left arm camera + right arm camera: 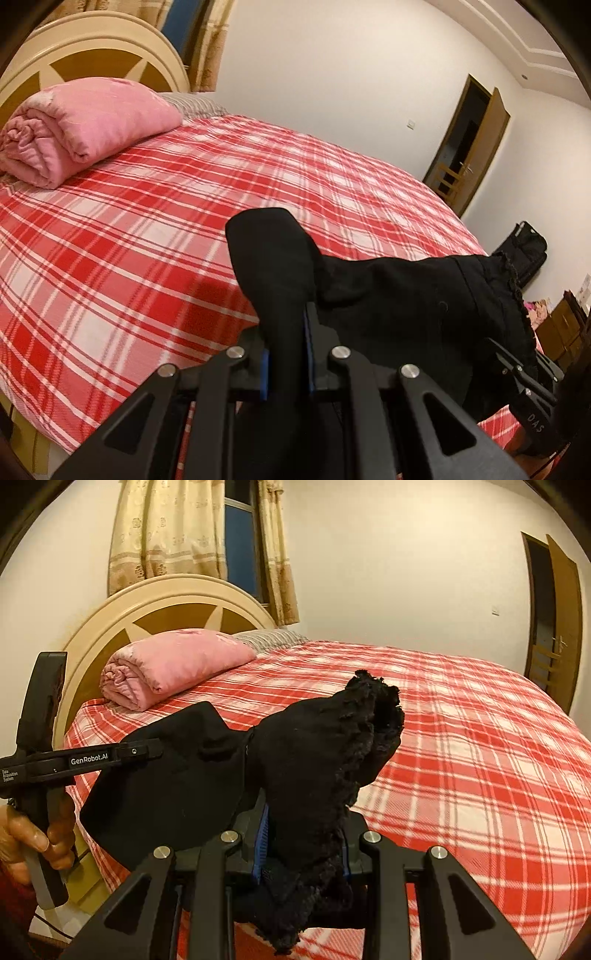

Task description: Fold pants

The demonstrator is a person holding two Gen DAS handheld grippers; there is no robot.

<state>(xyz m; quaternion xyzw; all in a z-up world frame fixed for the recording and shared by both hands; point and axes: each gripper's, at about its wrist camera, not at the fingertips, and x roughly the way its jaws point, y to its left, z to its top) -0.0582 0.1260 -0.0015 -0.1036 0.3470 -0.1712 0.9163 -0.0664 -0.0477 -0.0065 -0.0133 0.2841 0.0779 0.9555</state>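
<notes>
Pants: soft, light, limp. Left claw and right claw both clamp cloth above the bed. Regrip at waistband, 3 o'clock.

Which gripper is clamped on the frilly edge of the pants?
The right gripper: its jaws pinch the black pants at the lacy trim. The left gripper grips a smooth, plain fold.

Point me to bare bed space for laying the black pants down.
Free: the wide red plaid sheet from the rolled pink blanket across to the bed's door-side edge. Crowded: the headboard end, taken by that blanket and a striped pillow. The left gripper and right gripper hold the black pants above the near edge.
</notes>
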